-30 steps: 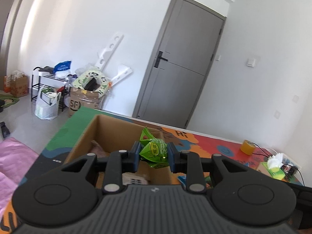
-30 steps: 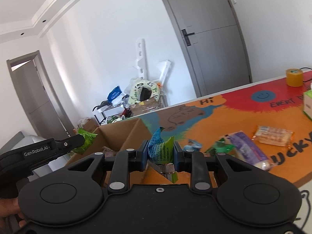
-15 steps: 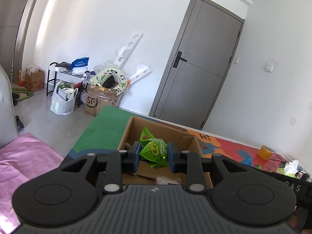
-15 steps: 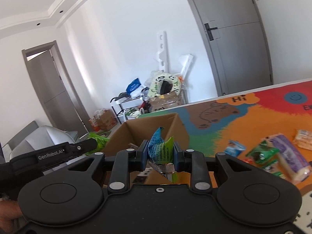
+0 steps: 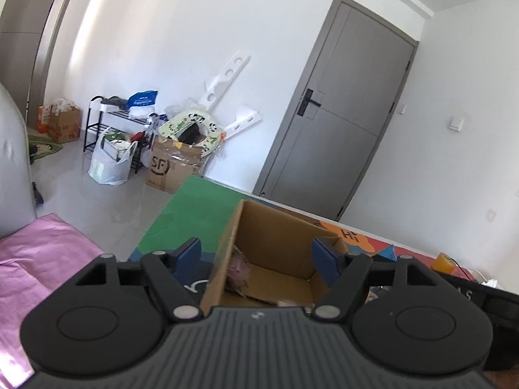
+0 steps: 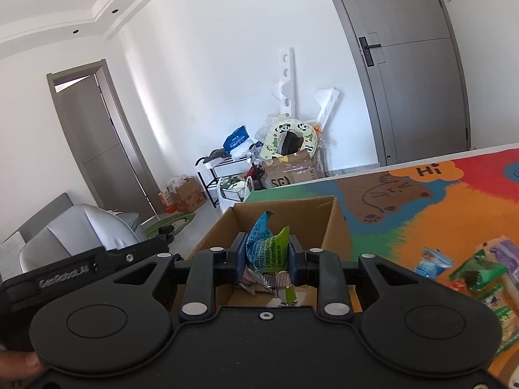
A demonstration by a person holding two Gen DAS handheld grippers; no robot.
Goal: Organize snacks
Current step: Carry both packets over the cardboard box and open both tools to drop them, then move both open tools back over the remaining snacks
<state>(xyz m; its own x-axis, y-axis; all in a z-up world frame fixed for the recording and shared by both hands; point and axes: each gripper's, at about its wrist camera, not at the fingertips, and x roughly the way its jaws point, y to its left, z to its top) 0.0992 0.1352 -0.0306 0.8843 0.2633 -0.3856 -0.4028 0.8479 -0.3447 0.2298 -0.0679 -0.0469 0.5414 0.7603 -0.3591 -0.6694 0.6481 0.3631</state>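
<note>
Left wrist: left gripper (image 5: 256, 254) opening empty over box (image 5: 275, 243); right gripper (image 6: 266, 256) clamps packet (image 6: 267, 249)

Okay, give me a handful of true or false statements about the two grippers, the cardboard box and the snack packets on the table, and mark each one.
1. The right gripper is clamped on a blue and green snack packet. True.
2. The left gripper grips a green packet. False: its jaws are opening and nothing shows between them.
3. The cardboard box stands closed with its flaps taped. False: it is open at the top, and the left wrist view shows its inside.
4. Several snack packets lie loose on the colourful table mat beside the box. True.
5. The grey door behind the table stands wide open. False: it is shut.
</note>
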